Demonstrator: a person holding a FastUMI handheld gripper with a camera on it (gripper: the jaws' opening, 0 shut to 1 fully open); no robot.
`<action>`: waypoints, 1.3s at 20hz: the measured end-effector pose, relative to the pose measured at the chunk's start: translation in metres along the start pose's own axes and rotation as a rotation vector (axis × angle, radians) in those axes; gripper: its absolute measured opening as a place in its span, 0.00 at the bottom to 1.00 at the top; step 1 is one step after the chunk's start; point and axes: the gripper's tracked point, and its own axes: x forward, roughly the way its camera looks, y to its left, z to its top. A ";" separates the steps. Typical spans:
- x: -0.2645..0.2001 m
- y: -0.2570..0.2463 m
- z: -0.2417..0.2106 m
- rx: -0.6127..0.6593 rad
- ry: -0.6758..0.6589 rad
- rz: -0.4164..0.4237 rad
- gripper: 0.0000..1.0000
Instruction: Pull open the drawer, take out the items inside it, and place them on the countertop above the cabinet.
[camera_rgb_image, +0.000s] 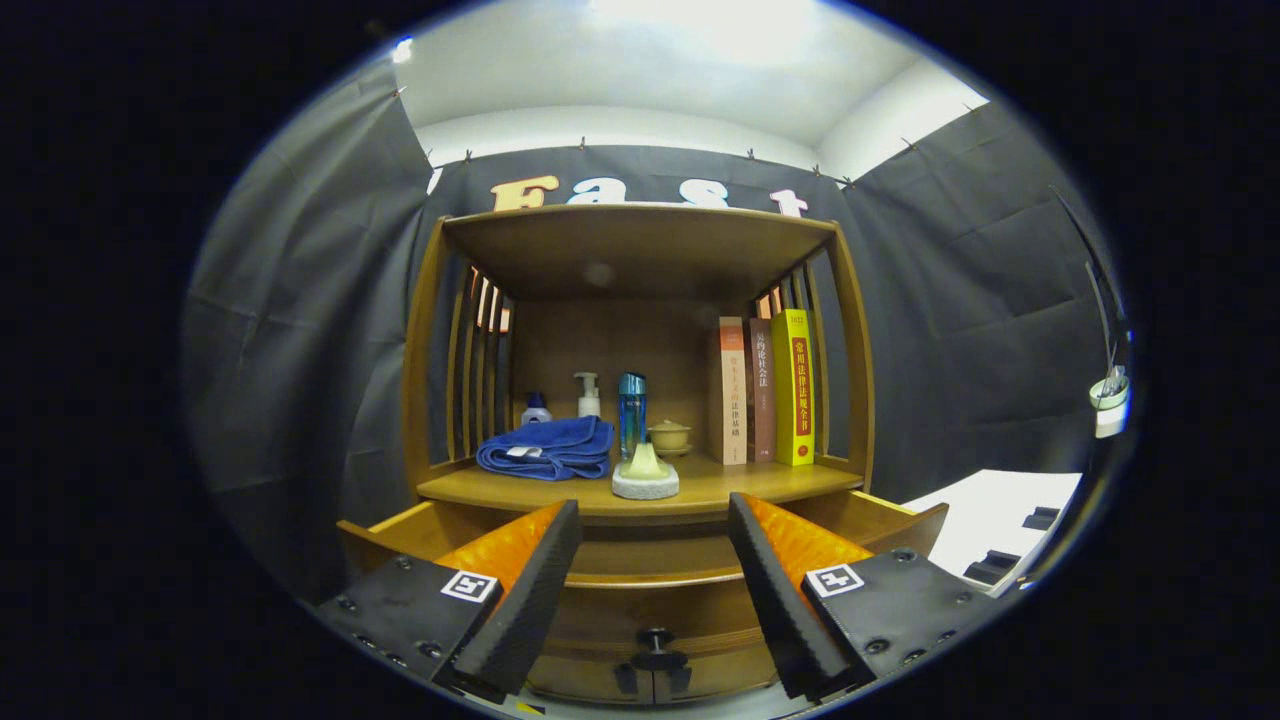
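Drawer open beneath spread jaws; towel, bottles, books on countertop.

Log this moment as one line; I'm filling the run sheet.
drawer: pulled open | gripper: open, empty, over drawer | sponge: on countertop | knob: between fingers

countertop, towel, 3 books, bottles

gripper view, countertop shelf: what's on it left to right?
Gripper open, empty, above the pulled-out drawer. On the countertop: blue towel → white pump bottle → blue bottle → small bowl → orange-spined book → brown book → yellow book.
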 end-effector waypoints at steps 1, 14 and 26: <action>0.000 0.000 -0.012 -0.006 0.016 -0.004 0.97; 0.013 0.004 -0.092 0.053 0.132 0.015 0.96; 0.029 0.011 -0.107 0.129 0.185 0.051 0.98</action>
